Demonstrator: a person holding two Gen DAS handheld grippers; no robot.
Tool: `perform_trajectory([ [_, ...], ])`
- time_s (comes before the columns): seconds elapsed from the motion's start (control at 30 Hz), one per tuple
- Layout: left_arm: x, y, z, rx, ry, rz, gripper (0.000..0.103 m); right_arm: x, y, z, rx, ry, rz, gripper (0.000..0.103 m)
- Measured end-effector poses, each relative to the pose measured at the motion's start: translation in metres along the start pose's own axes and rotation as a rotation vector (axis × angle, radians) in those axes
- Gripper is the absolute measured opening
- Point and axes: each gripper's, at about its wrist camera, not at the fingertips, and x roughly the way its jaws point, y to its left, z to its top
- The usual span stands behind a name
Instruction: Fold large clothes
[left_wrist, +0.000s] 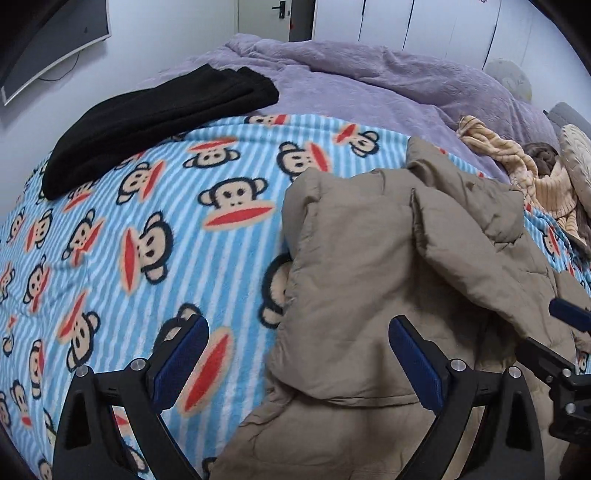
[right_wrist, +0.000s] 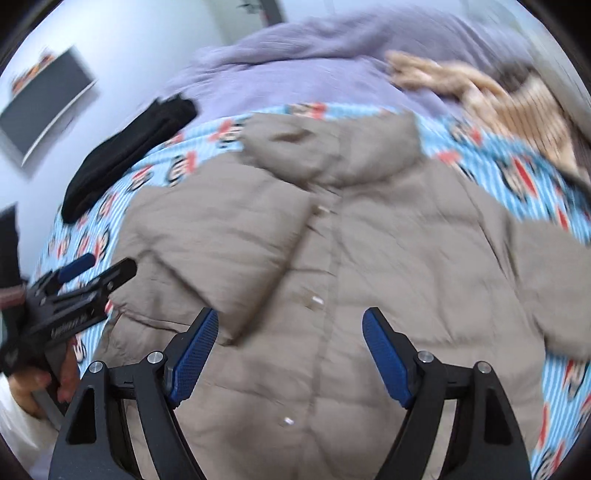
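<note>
Taupe puffer coat (right_wrist: 332, 258): spread across centre frame on the monkey-print blanket (left_wrist: 147, 240)
Left gripper (left_wrist: 297, 354): jaws spread, over coat's left edge
Right gripper (right_wrist: 290, 350): jaws spread above button placket
Around: folded black garment (left_wrist: 147, 122) upper left, lilac duvet (left_wrist: 369, 74) top, cream knitwear (left_wrist: 546, 184) right

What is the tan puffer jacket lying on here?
The jacket lies on a blue striped monkey-print blanket, which shows all around its edges. Whatever sits directly under the jacket's middle is covered and cannot be seen.
</note>
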Motion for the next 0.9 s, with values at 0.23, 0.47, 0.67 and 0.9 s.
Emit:
perform_trajectory([
  [0.23,0.009,0.01,0.0,-0.014,0.029,-0.061,0.099,0.048,0.07,0.02,-0.301,-0.022,-0.264,0.082],
  [0.47,0.045,0.045,0.062,-0.188,0.098,-0.256,0.099,0.026,-0.064,0.026,0.217,-0.051,-0.152,0.081],
  [0.67,0.086,0.024,0.081,-0.225,0.19,-0.384,0.024,0.063,-0.153,-0.028,0.677,0.085,0.095,0.017],
  [0.9,0.069,0.023,0.08,-0.063,0.097,-0.294,0.017,0.063,-0.153,-0.042,0.704,0.084,0.13,0.012],
])
